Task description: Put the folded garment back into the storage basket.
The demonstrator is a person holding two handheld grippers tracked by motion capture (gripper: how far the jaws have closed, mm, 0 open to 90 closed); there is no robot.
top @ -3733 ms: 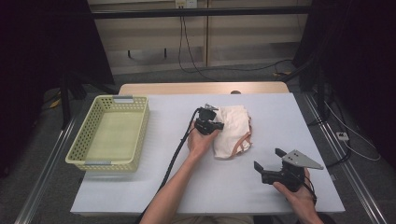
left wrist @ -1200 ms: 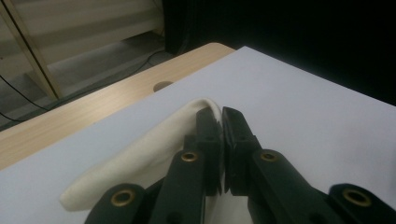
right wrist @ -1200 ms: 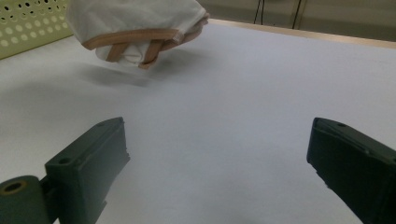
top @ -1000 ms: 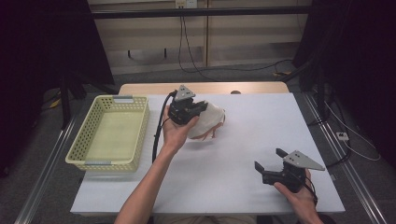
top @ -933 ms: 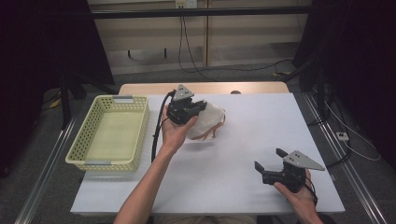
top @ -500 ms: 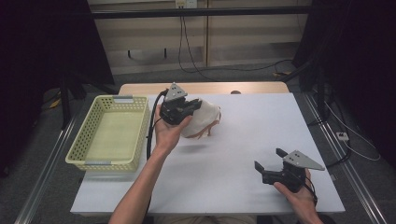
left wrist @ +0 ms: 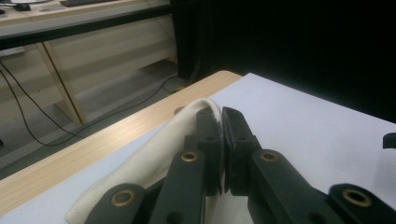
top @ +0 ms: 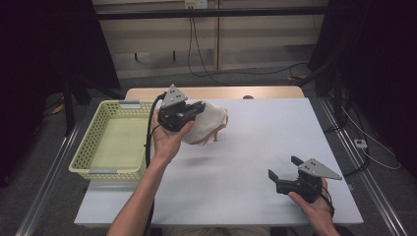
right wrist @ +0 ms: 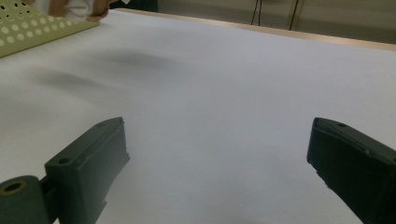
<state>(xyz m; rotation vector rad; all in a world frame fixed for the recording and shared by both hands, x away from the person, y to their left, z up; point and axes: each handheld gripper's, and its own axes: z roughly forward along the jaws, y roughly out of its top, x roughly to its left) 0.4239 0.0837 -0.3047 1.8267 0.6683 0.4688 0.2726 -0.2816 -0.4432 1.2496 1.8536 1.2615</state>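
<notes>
We hold the cream cloth [top: 206,125] pinched in our left tool [top: 196,109], lifted near the tabletop's [top: 275,137] far-left corner beside the basket [top: 98,147], presumably for dropping in, while our right tool [top: 284,167] rests wide open, empty.

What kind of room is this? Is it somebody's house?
Probably not a house; more likely a lab or test room. A bare white table stands between dark curtains, cables trail over the floor, and a person holds a left hand-held gripper gripping a cloth.
</notes>
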